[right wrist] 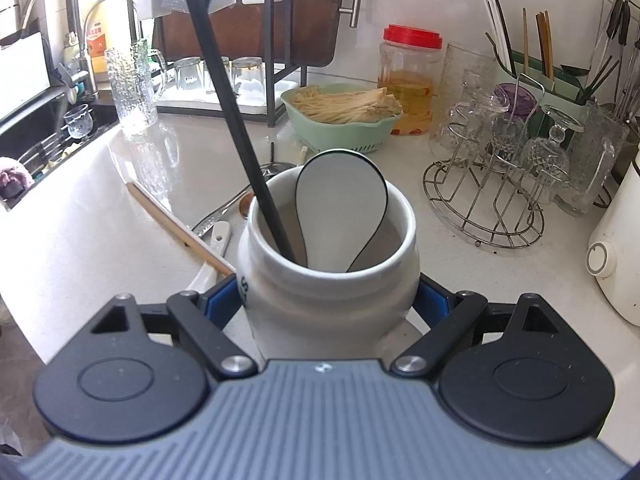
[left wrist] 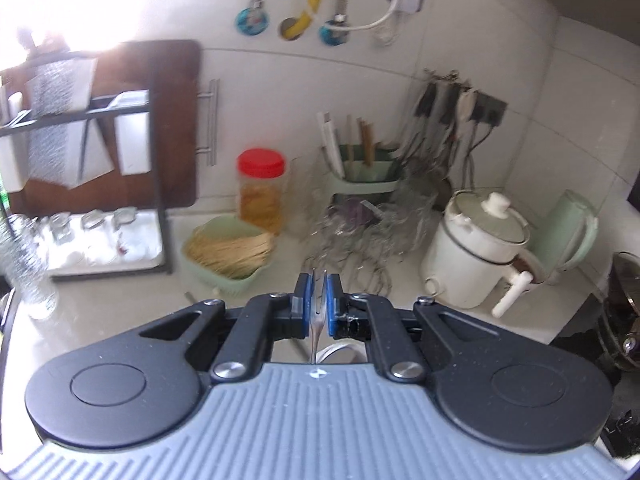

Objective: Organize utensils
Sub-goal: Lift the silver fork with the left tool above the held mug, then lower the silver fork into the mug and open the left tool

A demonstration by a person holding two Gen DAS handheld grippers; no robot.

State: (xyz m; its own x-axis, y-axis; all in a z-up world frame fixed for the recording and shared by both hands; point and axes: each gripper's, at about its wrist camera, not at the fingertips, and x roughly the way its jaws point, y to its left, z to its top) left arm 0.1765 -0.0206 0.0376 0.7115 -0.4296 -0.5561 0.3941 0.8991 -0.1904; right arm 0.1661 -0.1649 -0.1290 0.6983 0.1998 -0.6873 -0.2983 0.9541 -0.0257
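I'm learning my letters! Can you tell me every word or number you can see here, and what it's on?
"S": the one clear letter on the white jar; the rest is hidden by the right hand-held gripper.
Yellow bottle by the sink: printed label, too small to read.
Nothing else has readable writing.

Blurred: wire rack of clear glasses (left wrist: 360, 232). Hidden inside white ceramic crock (right wrist: 332, 280): lower ends of black chopstick (right wrist: 240, 128), white spoon (right wrist: 340, 208).
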